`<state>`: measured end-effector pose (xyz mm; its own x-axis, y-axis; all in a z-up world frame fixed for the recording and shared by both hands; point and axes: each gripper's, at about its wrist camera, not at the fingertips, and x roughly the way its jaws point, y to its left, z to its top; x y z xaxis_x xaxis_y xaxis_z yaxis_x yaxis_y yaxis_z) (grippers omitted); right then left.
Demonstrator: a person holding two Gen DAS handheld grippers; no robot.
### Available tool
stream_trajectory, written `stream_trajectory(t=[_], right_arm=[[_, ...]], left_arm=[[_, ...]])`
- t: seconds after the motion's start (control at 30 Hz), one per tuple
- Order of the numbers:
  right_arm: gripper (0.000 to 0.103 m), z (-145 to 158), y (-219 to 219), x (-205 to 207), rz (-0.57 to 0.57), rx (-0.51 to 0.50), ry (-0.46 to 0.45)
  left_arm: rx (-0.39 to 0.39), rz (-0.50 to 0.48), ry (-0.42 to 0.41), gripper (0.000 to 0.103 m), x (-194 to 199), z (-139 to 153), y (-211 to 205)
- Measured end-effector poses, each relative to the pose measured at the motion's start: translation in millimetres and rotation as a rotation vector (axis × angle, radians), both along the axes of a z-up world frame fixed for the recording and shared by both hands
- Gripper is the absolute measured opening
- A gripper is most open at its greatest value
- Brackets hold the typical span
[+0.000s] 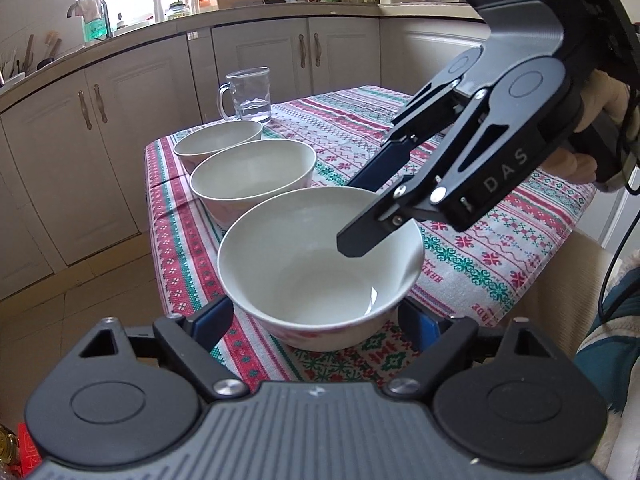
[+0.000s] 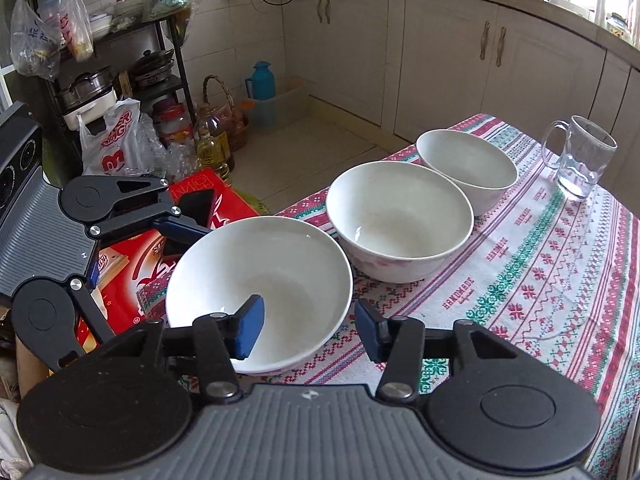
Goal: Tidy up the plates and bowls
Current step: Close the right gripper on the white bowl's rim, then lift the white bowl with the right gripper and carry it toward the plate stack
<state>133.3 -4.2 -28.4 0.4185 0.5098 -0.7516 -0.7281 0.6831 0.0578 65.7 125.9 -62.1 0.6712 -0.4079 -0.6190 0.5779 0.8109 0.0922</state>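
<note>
Three white bowls stand in a row on the patterned tablecloth (image 1: 500, 240): the near bowl (image 1: 304, 280) (image 2: 260, 264), a middle bowl (image 1: 252, 176) (image 2: 400, 216) and a far bowl (image 1: 218, 140) (image 2: 468, 160). My left gripper (image 1: 316, 312) straddles the near bowl low down, its blue pads against the outer wall on both sides. My right gripper (image 2: 310, 334) (image 1: 352, 216) comes in from the other side, tilted down. It is shut on the same bowl's rim, one finger inside the bowl and one outside. All three bowls are empty.
A glass mug (image 1: 250, 94) (image 2: 580, 160) with a little water stands past the far bowl. The bowls sit close to the table's edge, with a red box (image 2: 128, 264), bags and bottles on the floor below. Kitchen cabinets run behind the table.
</note>
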Motion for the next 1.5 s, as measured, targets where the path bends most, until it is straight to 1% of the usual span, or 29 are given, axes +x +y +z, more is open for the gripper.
stream_trajectory(t=[0.43, 0.9, 1.2, 1.5], right_arm=[[0.055, -1.6, 1.6, 1.9, 0.003, 0.007, 0.018], [0.057, -3.2, 1.9, 2.0, 0.006, 0.008, 0.033], [0.058, -1.0, 0.1, 0.5, 0.008, 0.026, 0.044], [0.059, 5.4, -11.7, -4.6, 0.003, 0.049, 0.039]], left_arm=[[0.002, -0.02, -0.011, 0.089, 0.5, 2.3, -0.8], [0.0, -0.027, -0.006, 0.089, 2.1, 2.8, -0.2], [0.009, -0.021, 0.003, 0.089, 2.7, 4.0, -2.3], [0.01, -0.029, 0.001, 0.088, -2.2, 14.7, -10.7]])
